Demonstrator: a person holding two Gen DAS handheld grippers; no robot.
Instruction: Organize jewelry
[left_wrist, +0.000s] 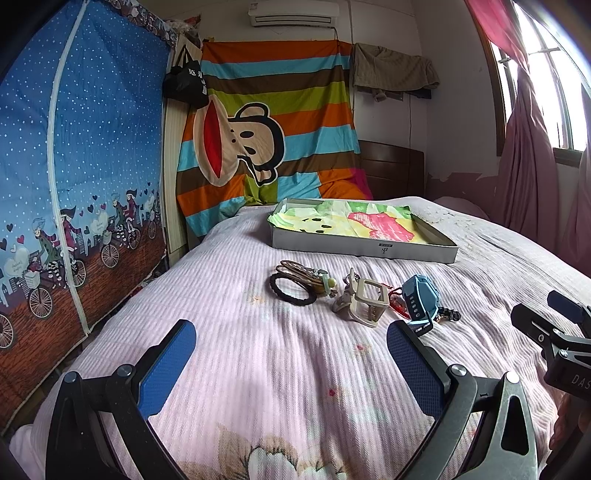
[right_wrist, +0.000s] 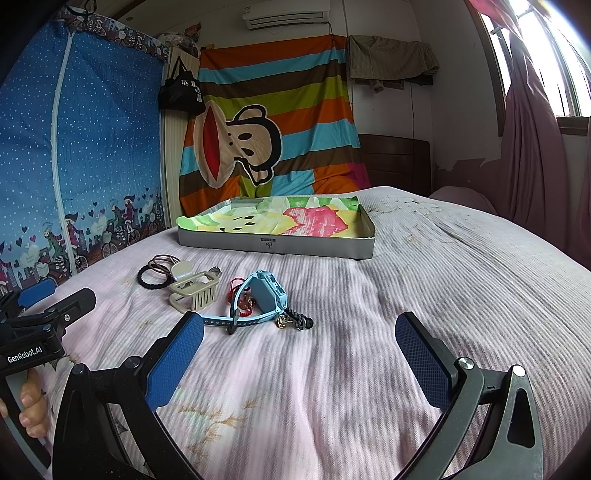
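Observation:
A small pile of items lies on the pink bedspread: a black hair tie (left_wrist: 291, 291) with brown elastic bands (left_wrist: 295, 267), a beige hair claw clip (left_wrist: 364, 301), a blue watch (left_wrist: 421, 299), a red bead bracelet (right_wrist: 242, 306) and a dark charm strap (right_wrist: 299, 321). Behind them stands a shallow grey box (left_wrist: 364, 251) lined with colourful paper. My left gripper (left_wrist: 291, 334) is open and empty, short of the pile. My right gripper (right_wrist: 299, 328) is open and empty, just before the watch (right_wrist: 264, 297). The clip (right_wrist: 194, 291) and the box (right_wrist: 277, 245) show in the right wrist view too.
The bed (left_wrist: 258, 369) fills the foreground. A blue fabric wardrobe (left_wrist: 74, 184) stands along the left side. A striped monkey sheet (left_wrist: 266, 129) hangs at the back. Pink curtains (left_wrist: 528, 158) and a window are at the right. The right gripper's body (left_wrist: 554, 332) shows in the left wrist view.

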